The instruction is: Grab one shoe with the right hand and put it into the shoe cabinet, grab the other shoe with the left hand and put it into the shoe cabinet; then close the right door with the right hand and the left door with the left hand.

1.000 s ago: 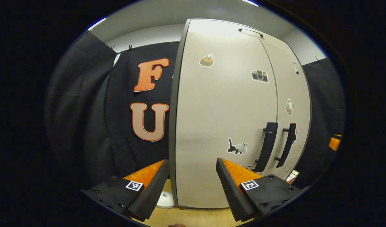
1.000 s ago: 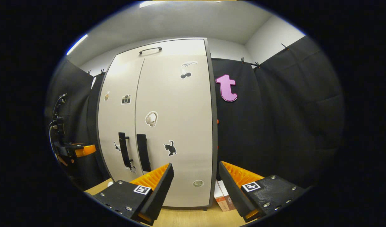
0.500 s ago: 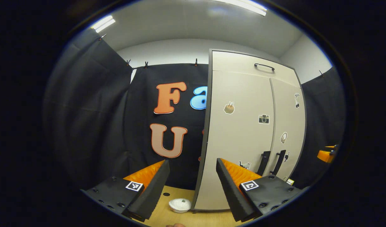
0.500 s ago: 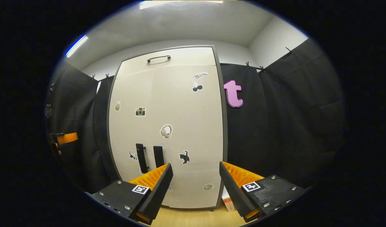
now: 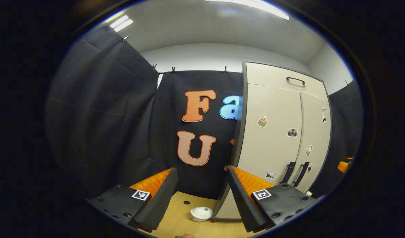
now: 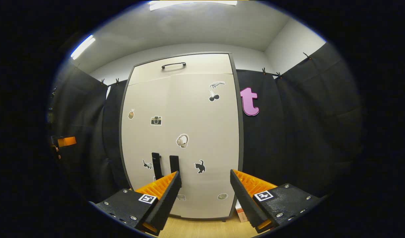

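We see the beige two-door shoe cabinet [image 6: 181, 138] with both doors shut, our left tongs [image 5: 200, 195] open and empty, our right tongs [image 6: 205, 195] likewise agape, a small white round dish [image 5: 201, 213] on the wooden floor [image 5: 179, 221]

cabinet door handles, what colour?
Black, both door handles; the cabinet doors are beige. Clearest in the right gripper view.

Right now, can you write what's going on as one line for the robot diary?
stage: doors closing done | shoe cabinet: both doors shut | left gripper: open, holding nothing | right gripper: open, holding nothing | shoes: not seen
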`<state>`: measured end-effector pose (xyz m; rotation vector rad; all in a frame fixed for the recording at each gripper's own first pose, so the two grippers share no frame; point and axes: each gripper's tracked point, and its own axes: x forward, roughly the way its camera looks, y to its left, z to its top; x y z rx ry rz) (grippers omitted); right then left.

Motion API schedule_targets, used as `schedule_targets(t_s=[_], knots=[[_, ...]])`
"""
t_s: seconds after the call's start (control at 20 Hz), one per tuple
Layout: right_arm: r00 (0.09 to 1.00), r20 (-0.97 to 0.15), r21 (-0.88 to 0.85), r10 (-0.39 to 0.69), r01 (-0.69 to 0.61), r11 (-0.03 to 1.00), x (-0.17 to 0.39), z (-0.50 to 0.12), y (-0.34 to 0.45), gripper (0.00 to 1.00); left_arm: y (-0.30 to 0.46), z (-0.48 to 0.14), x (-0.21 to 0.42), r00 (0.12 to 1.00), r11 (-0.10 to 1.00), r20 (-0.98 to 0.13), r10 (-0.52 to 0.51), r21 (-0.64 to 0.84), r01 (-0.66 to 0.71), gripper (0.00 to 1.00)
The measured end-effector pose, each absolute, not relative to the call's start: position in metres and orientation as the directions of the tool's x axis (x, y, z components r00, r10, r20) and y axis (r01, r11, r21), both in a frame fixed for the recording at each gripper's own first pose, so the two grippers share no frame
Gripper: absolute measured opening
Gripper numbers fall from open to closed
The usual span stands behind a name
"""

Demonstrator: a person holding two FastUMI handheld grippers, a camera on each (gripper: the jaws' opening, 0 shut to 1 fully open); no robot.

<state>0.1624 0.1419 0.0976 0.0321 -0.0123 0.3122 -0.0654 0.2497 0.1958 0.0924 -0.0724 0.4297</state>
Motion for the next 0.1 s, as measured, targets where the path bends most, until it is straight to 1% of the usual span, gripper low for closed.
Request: schedule_targets(t_s=[0.1], knots=[[0.949, 0.019, 0.023, 0.315, -0.316, 0.949, 0.1609, 0.0981, 0.1433, 0.91, 0.2483, 0.1971, -0.0695, 0.905, 0.903, 0.096, 0.414, 0.083, -0.422, 0.97]])
